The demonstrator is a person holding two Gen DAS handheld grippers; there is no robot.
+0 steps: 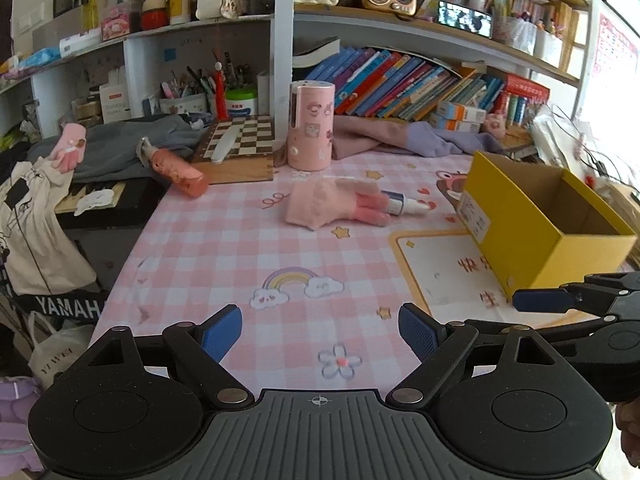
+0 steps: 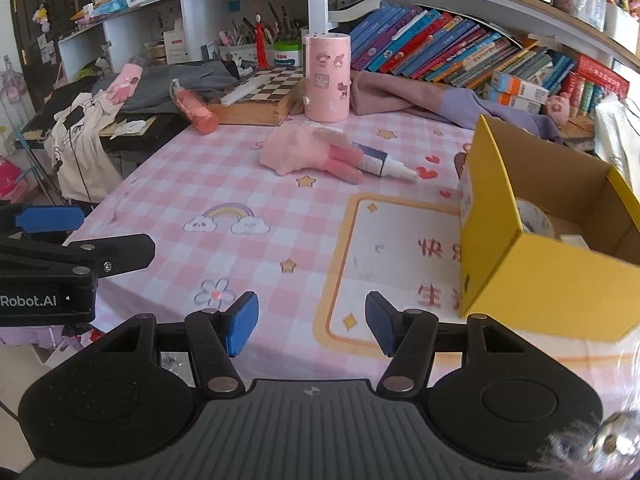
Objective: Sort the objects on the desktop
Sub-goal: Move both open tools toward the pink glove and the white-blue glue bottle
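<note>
2 grippers are held over a pink checked tablecloth (image 1: 208, 248), with nothing between either pair of jaws.

A yellow cardboard box (image 1: 532, 240) is seen at the right, open at the top, with a roll of tape (image 2: 534, 220) lying inside. A pink cylindrical container (image 1: 311, 126) is stood upright at the far side, beside a chessboard (image 1: 240, 140). A pink glove (image 1: 332, 204) is laid flat near the middle, and a small tube (image 1: 406, 204) is lodged against its fingers. A pink bottle (image 1: 176, 170) is laid on its side at the far left. The left gripper (image 1: 320, 334) is held with jaws wide apart; the right gripper (image 2: 312, 322) is held with jaws partly apart.
</note>
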